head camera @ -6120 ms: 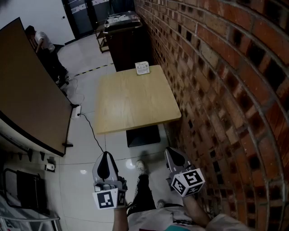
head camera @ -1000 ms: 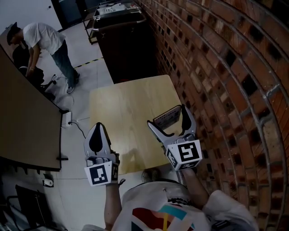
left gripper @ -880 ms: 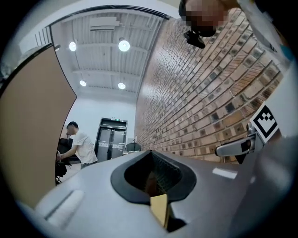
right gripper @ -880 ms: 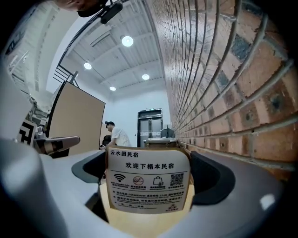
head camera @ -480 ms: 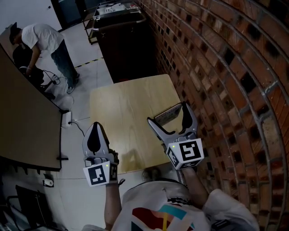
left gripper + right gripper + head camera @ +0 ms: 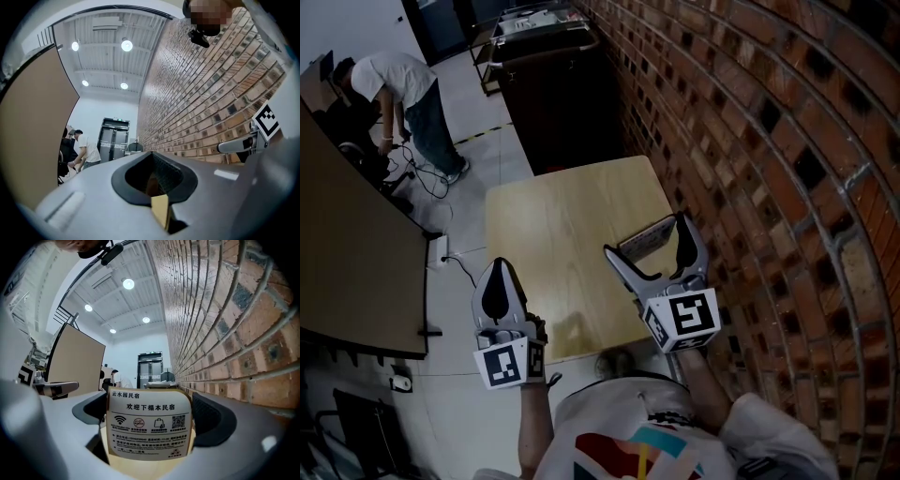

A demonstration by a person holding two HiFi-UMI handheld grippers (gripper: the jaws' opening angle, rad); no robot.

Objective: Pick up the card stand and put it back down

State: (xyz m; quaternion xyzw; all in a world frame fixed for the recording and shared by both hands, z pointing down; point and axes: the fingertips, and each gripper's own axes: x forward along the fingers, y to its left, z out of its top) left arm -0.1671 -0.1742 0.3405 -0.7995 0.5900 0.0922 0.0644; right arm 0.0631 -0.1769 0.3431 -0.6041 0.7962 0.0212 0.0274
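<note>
The card stand (image 6: 645,238), a white printed card on a pale wooden base, sits tilted between the jaws of my right gripper (image 6: 649,247) over the right side of the light wooden table (image 6: 553,216), close to the brick wall. In the right gripper view the card stand (image 6: 149,427) fills the gap of the right gripper (image 6: 150,414), with a jaw against each of its side edges. My left gripper (image 6: 498,274) hangs shut by the table's near left edge with nothing in it. Its jaws also meet in the left gripper view (image 6: 157,187).
A brick wall (image 6: 769,141) runs along the table's right side. A dark cabinet (image 6: 562,103) stands past the far edge. A large brown panel (image 6: 347,244) and a cable (image 6: 459,258) on the floor lie to the left. A person (image 6: 403,94) bends over at the far left.
Since 6.1 s ago I have come up to the table and the right gripper has closed round the card stand. Over the last second the stand tipped slightly; the grippers barely moved.
</note>
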